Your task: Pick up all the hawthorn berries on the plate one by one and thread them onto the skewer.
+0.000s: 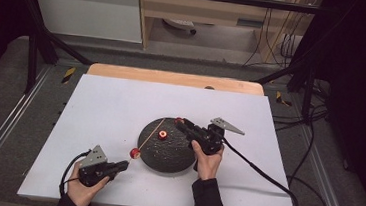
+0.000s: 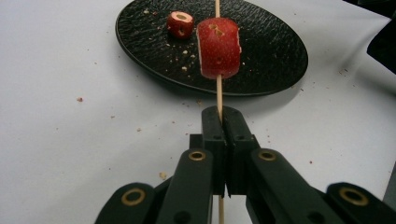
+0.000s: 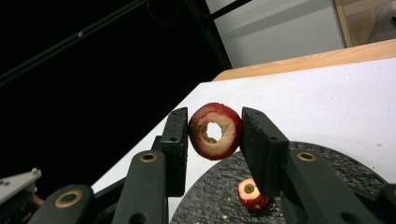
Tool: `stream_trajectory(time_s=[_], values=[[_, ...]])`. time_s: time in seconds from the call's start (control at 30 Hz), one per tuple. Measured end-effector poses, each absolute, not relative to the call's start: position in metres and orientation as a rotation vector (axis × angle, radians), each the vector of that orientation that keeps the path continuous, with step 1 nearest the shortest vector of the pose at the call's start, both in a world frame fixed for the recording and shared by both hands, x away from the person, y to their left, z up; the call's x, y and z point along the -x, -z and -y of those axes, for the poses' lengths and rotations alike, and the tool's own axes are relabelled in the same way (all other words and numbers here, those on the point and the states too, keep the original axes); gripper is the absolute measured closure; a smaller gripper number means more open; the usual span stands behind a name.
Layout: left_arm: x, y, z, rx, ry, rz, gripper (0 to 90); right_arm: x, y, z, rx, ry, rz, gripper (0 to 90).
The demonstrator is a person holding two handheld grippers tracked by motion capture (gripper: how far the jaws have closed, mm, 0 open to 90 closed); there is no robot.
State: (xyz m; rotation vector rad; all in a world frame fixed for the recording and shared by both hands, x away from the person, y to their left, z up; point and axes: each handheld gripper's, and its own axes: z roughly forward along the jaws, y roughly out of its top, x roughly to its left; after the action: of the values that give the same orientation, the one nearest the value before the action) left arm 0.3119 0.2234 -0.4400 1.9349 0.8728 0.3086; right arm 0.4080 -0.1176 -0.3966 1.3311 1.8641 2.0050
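Left tongs [image 2: 219, 122] are pressed together on a thin wooden skewer [image 2: 218, 91], holding it level over the white tabletop [image 1: 110, 106] so its tip reaches across the black plate [image 2: 271, 51]; one red cored fruit piece [image 2: 218, 47] is already threaded near the plate's edge. Right tongs [image 3: 214, 133] pinch a red ring-shaped fruit piece [image 3: 215, 131] above the plate's far side, its hole facing outward, likely to meet the skewer tip. A third piece [image 1: 162, 135] lies on the plate

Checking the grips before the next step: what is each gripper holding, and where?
Left gripper pinches the wooden skewer on its shaft below the threaded red piece. Right gripper clamps a cored red ring by its outer sides.
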Motion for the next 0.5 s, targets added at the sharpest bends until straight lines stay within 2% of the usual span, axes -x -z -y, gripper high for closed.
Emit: stream_trajectory(time_s=[0.5], values=[[-0.314,0.435,-0.211,-1.926,-0.323,-0.881,88.6,-0.415,0.392,0.120,-1.359,-2.054,-1.730,63.3]])
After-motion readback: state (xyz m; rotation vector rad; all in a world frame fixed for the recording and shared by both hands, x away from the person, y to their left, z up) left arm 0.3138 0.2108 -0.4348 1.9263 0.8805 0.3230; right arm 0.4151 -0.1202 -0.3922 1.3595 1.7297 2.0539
